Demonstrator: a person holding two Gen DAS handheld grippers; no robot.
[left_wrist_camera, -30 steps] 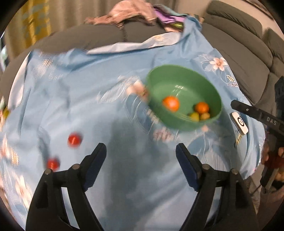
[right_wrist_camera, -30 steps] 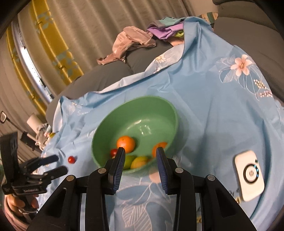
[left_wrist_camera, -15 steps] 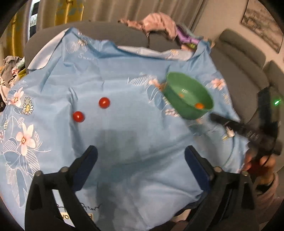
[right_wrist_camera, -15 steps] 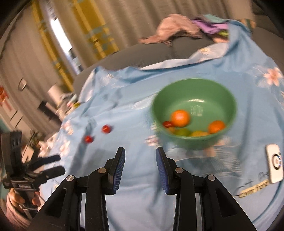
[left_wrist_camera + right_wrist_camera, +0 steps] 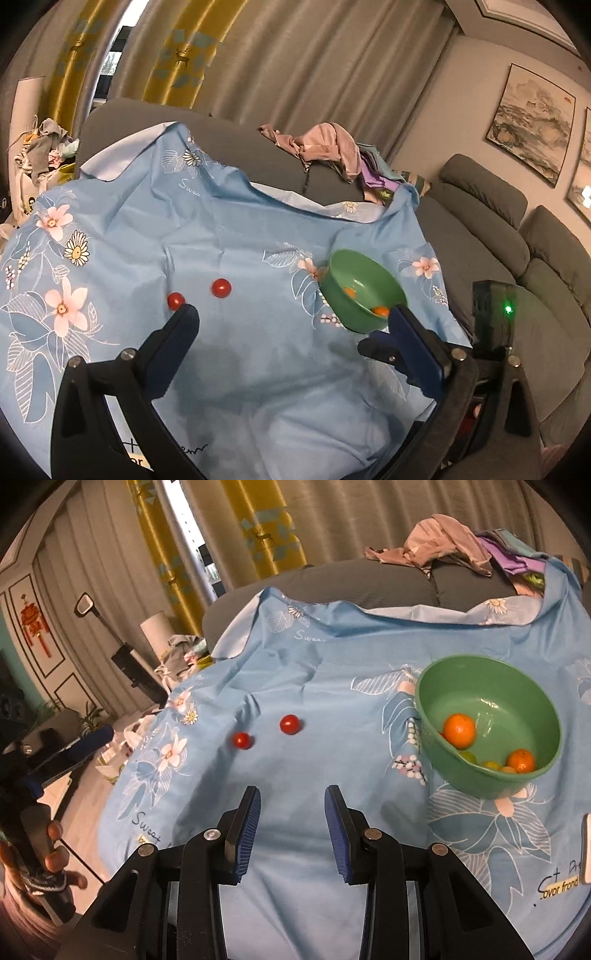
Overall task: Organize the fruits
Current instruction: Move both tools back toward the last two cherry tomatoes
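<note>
Two small red tomatoes [image 5: 221, 288] [image 5: 176, 301] lie on the blue flowered cloth [image 5: 229, 229], left of a green bowl [image 5: 384, 280]. The right wrist view shows the same tomatoes [image 5: 289, 724] [image 5: 242, 740] and the bowl [image 5: 480, 782], which holds two oranges [image 5: 459, 730] [image 5: 521, 760] and small yellow-green fruits [image 5: 491, 765]. My left gripper [image 5: 291, 321] is wide open and empty, its left fingertip close to the nearer tomato. My right gripper [image 5: 292, 794] hovers short of the tomatoes with its jaws narrowly apart and nothing between them.
The cloth covers a grey sofa [image 5: 491, 243] with a heap of clothes [image 5: 443, 550] on its back. A white device [image 5: 585, 849] lies on the cloth at the right edge. A hand [image 5: 55, 853] grips the left gripper's handle at far left. Curtains hang behind.
Both cameras pulled back and swung left, so the bowl slid to the right and the two tomatoes came in front. The left jaws widened; the right jaws kept their narrow gap.
</note>
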